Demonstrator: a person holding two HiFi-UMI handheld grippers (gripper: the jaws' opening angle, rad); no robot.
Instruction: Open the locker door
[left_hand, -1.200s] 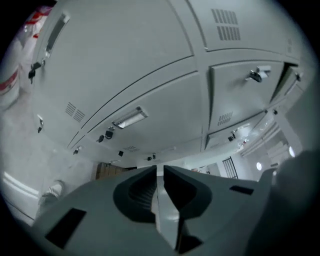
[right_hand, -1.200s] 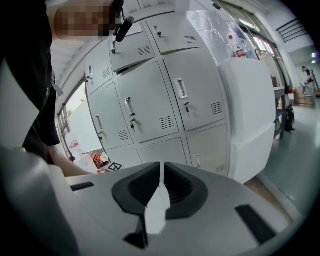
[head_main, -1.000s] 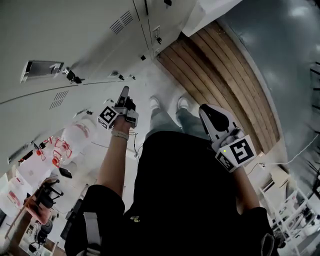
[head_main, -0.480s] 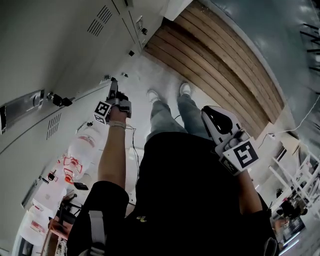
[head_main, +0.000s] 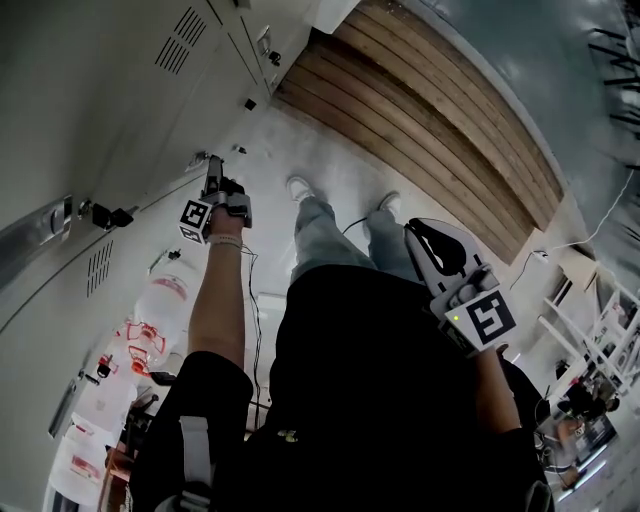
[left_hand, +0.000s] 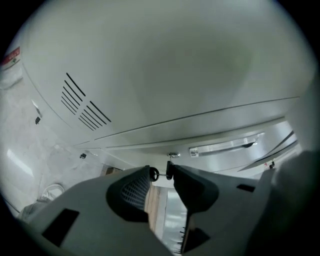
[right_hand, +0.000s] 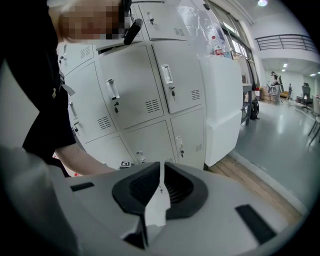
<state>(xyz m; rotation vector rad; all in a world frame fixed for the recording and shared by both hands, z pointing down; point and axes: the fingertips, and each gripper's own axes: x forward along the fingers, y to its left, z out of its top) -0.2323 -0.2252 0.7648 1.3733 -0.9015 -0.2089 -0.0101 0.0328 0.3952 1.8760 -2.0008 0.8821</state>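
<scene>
one change: the left hand-held gripper (head_main: 212, 168) has sunk to the key (left_hand: 170, 169) on the locker door (left_hand: 220, 139). its jaws have just spread, with the key between them but unpinched, so gripping comes next. the right hand-held gripper (right_hand: 160, 167) is pressed together, empty.

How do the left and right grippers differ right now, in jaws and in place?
On the left gripper the jaws stand apart, having just been opening, with a small key between their tips. On the right gripper they are together, nothing between them. The left gripper is at the lockers, while the right gripper is held back near the person's body. Both carry a marker cube.
</scene>
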